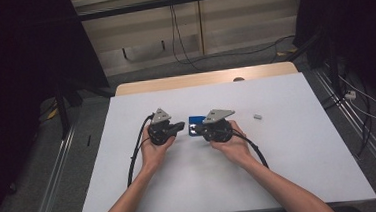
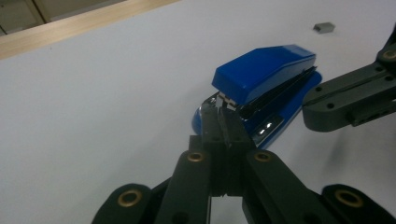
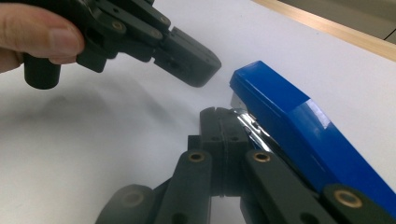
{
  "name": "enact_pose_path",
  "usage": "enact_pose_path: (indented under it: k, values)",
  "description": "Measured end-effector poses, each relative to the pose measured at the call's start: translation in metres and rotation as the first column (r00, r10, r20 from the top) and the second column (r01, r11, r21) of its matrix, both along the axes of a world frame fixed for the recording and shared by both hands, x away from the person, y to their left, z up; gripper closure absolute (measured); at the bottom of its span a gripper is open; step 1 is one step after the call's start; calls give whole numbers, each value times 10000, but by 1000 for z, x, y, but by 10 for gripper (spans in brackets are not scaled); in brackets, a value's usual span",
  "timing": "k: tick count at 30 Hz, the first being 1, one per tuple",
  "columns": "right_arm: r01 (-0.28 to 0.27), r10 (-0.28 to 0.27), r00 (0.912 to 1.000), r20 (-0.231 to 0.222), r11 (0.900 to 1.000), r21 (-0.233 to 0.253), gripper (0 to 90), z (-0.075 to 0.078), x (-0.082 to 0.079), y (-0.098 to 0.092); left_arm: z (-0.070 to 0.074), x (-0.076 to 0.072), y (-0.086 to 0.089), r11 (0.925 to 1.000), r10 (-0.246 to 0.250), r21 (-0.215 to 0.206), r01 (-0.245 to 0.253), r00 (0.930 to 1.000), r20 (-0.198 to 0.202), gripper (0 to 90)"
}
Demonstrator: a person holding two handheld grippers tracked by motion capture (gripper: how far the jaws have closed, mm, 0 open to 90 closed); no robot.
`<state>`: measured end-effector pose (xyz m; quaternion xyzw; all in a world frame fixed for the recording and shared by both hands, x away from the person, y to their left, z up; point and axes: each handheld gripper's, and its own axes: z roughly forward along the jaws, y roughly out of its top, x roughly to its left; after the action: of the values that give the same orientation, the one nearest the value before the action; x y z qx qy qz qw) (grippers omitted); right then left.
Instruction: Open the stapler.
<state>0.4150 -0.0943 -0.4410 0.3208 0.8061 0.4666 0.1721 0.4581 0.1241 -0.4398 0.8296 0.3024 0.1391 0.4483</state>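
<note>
blue stapler (image 1: pixel 195 124) half hidden, claws (image 1: pixel 186 126) seemingly closed

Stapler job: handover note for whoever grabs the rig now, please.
Left gripper: jaws shut, tips at the blue stapler's metal front end; whether they touch it is unclear.
Right gripper: jaws shut, tips against the stapler's side, under its raised top.
Stapler lies mid-table between both grippers, top cover lifted open. Small grey staple block lies apart, to the right.
Left, probably: loading the staples, closing.

Blue stapler (image 2: pixel 266 88), glossy plastic, top arm slightly raised, metal mouth showing, lying flat on white table (image 1: pixel 289 144), near centre.
</note>
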Motion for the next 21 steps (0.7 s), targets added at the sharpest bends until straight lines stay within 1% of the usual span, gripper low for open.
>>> enact_pose_path:
  k: [2,3,4,6,8,10,11,12,14,15,18,19,20,21]
  values:
    - [-26,26,10000,-29,10000,-68,900,0,2,1,-1,3,-3,10000,-11,-34,11,10000,-7,900]
    - [-32,32,10000,13,9999,-100,900,0,3,2,-1,4,-4,10000,-38,2,38,10000,-82,900]
    - [-41,42,10000,31,9997,-223,900,0,4,3,0,6,-5,9999,-35,94,35,10000,-29,900]
    - [-20,21,10000,11,9997,-255,900,-1,5,4,1,9,-6,9999,111,-69,-112,9998,-139,900]
    - [-16,14,10000,-58,9993,-370,900,-3,6,6,0,12,-6,9999,100,115,-99,9999,-52,900]
    - [101,-104,9999,-54,9984,-563,900,-5,7,7,-2,10,-6,9995,297,102,-297,9996,-34,900]
    - [187,-192,9998,-75,9977,-647,900,-6,8,8,-3,10,-6,9996,278,-5,-278,9996,-59,900]
    - [251,-257,9996,-75,9975,-658,900,-6,8,8,-3,11,-6,9995,307,-9,-307,9995,-124,900]
    - [252,-258,9996,-69,9968,-761,900,-8,9,9,-4,13,-6,9996,276,-75,-277,9996,-75,900]
    - [329,-337,9994,-88,9962,-808,900,-9,10,9,-5,13,-5,9995,301,-130,-303,9994,-147,900]
    - [390,-400,9991,-106,9961,-791,900,-11,12,9,-6,14,-2,9998,201,-17,-201,9996,-208,900]
    - [392,-398,9992,-52,9956,-848,900,-11,12,9,-6,15,-1,9998,183,44,-182,9997,-178,900]
    - [481,-476,9988,79,9954,-832,900,-11,13,9,-6,15,0,10000,96,19,-96,9998,-199,900]
    - [519,-517,9987,46,9953,-818,900,-11,14,9,-6,15,0,10000,59,27,-59,9998,-180,900]
